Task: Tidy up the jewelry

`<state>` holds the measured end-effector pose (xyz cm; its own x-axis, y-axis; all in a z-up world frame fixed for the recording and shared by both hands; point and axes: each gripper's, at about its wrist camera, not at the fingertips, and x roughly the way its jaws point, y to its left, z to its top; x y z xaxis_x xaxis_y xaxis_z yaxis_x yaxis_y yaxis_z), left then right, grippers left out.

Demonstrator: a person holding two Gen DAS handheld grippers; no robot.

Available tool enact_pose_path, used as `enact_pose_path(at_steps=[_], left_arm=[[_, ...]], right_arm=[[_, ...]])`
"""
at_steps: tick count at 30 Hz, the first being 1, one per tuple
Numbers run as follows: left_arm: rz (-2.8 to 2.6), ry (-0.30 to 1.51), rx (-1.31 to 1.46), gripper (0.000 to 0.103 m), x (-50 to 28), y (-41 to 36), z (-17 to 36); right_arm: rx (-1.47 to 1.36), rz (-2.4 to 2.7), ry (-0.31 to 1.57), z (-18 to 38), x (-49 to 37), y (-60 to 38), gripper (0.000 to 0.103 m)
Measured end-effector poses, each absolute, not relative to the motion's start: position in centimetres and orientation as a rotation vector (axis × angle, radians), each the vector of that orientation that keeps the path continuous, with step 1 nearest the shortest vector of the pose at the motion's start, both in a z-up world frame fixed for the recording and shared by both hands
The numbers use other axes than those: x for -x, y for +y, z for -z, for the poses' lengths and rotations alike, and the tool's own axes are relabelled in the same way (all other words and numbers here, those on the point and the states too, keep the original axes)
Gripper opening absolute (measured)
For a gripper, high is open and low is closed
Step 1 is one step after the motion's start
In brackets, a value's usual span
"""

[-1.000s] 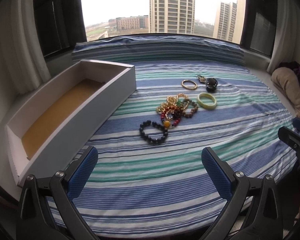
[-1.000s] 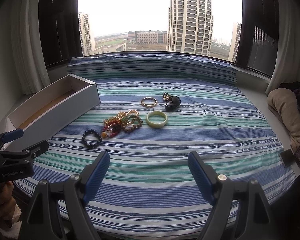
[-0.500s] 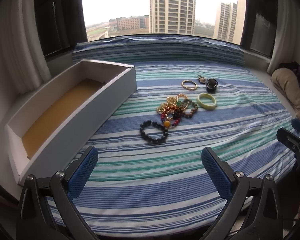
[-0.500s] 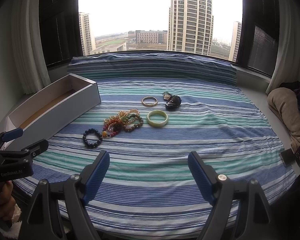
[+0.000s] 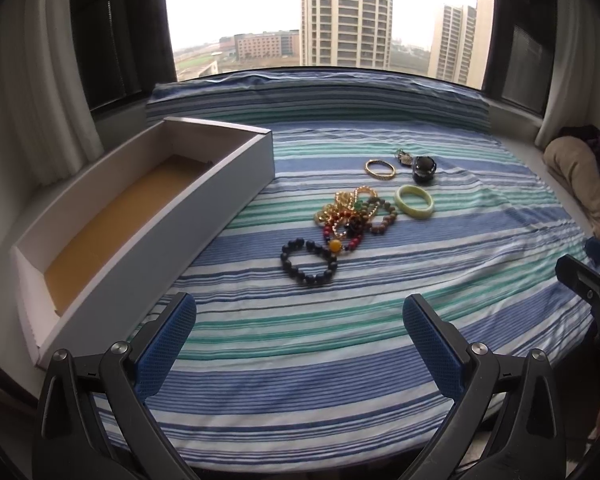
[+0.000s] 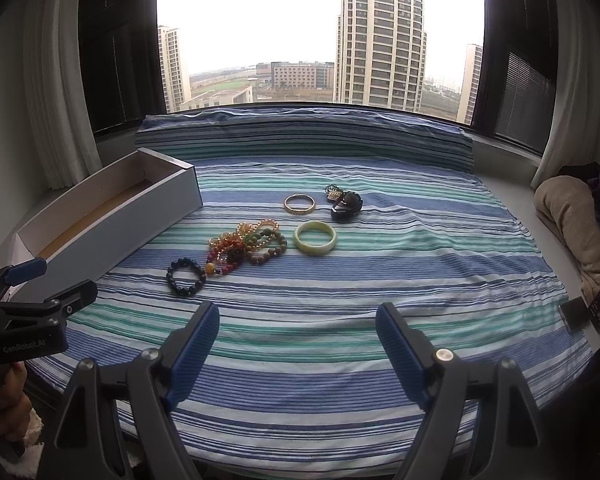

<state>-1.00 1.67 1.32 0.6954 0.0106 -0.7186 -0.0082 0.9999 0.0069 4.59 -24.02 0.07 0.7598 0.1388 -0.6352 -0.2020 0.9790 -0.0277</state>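
My left hand-held gripper point(image 5: 299, 326) and my right hand-held gripper point(image 6: 297, 334) both stand wide open with nothing between their blue pads, held above the near edge of the blue, green and white striped bed cover point(image 6: 340, 292). Just beyond lies a round bracelet of dark beads point(image 6: 186, 277), flat on the cover. Touching it is a tangled heap of red, amber, gold and brown bead strings point(image 6: 246, 246). To the right of the heap lies a pale green bangle point(image 6: 315, 238), flat. Farther off are a thin gold bangle point(image 6: 299, 204) and a small black piece with a gold charm point(image 6: 345, 202). At the left lies a long open white box with a tan floor point(image 5: 112, 220), its long axis running from near left away toward the window point(image 6: 320, 28).
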Motion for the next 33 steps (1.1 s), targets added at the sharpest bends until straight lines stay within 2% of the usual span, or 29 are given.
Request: enact_pose_path(at_steps=[33], left_arm=[[-0.022, 0.820, 0.008, 0.103, 1.26, 1.91, -1.04]], right_arm=[[0.085, -0.193, 0.697, 0.31, -4.69, -23.92, 0.082]])
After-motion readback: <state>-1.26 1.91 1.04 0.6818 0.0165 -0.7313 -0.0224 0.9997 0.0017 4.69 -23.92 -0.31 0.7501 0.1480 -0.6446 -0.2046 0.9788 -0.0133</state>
